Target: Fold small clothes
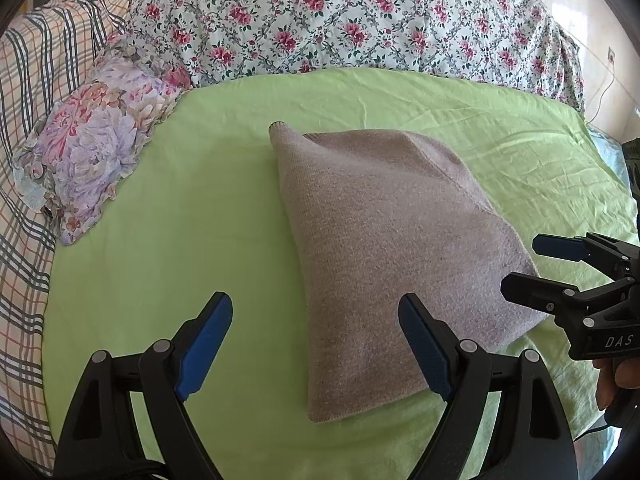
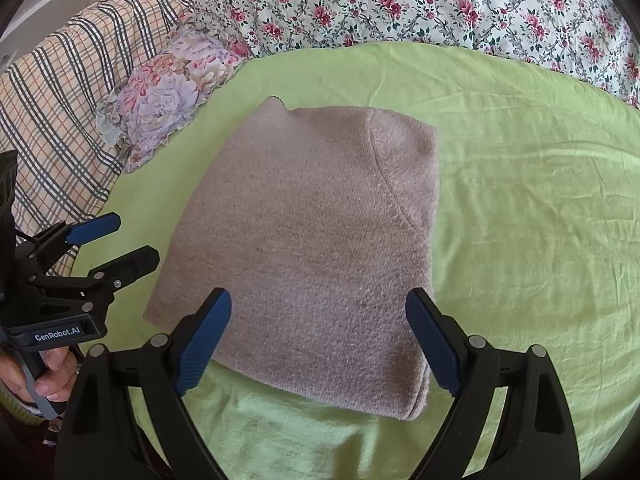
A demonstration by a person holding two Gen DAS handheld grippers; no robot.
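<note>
Beige knit [image 2: 304,248] lies folded between gaping tongs [image 2: 318,336].

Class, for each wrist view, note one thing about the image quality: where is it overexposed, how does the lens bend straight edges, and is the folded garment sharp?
Left wrist view: the wall at upper right is blown out white; the green sheet bows into a curve; dark vignette fills the corners. Right wrist view: the same barrel curve; even daylight, soft shadows; the knit garment shows sharp texture.

Two close downward wrist views from opposite sides, sharing the folded sweater [image 1: 396,248] [image 2: 304,248].
</note>
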